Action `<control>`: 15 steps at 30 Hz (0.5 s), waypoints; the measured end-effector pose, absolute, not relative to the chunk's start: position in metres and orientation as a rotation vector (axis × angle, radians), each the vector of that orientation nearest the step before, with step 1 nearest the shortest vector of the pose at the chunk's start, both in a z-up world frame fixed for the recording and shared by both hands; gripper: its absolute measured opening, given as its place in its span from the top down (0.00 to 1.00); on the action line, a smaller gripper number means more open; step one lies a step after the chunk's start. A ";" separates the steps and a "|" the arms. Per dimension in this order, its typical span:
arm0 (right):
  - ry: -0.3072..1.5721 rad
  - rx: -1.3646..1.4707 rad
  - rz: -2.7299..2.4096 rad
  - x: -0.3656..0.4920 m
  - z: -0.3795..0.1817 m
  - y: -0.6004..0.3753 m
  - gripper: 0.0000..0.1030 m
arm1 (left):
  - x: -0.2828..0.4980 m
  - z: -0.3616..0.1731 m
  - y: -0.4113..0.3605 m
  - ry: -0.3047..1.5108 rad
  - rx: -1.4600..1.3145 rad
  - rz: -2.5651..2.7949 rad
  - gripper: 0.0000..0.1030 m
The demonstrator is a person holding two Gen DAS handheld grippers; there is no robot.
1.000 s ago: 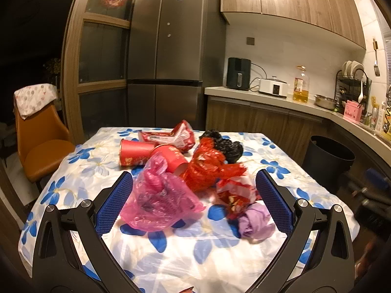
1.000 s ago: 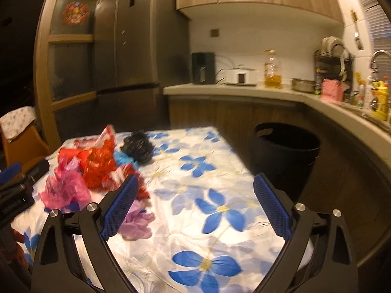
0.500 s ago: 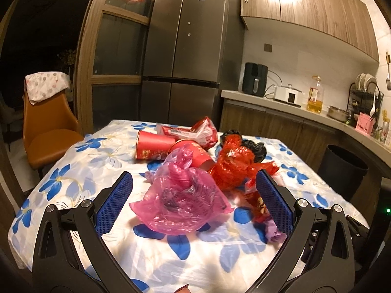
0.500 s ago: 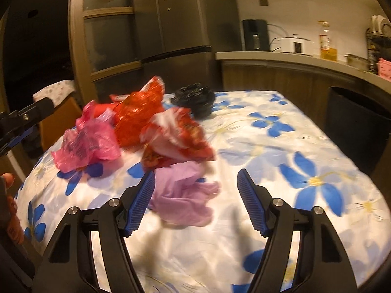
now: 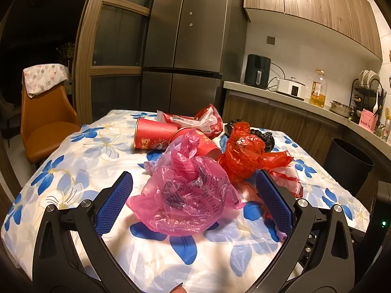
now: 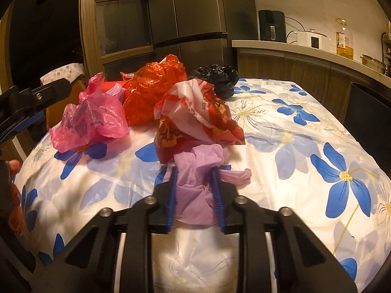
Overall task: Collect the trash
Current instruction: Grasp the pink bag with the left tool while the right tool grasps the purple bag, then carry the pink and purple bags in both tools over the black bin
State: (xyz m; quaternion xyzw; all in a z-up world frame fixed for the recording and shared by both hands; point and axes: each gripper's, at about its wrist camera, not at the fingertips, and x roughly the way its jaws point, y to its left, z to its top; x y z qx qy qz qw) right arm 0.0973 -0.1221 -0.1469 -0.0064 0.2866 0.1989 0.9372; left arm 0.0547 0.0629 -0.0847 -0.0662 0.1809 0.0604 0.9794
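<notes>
Crinkled thin plastic lilac bag [image 6: 195, 190]

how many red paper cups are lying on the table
2. One red paper cup lies on its side at the far left of the trash pile; a second red paper cup lies right beside it, partly behind the pink plastic bag. More may be hidden.

The right claw [image 6: 194, 190] is closing with material between its pads; the left claw [image 5: 193, 195] gapes wide.

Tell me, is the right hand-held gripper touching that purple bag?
Touching. The right wrist view shows the purple bag squeezed between the closing blue pads of the right hand-held gripper.
</notes>
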 end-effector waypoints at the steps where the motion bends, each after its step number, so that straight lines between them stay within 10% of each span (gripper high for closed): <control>1: 0.582 -0.016 0.408 0.097 -0.147 -0.122 0.83 | 0.056 -0.085 0.063 0.365 -0.135 0.121 0.03; 9: 0.528 0.000 0.399 0.081 -0.132 -0.135 0.91 | 0.072 -0.096 0.058 0.393 -0.116 0.118 0.05; 15: 0.492 0.008 0.395 0.073 -0.119 -0.143 0.91 | 0.084 -0.106 0.060 0.450 -0.135 0.117 0.32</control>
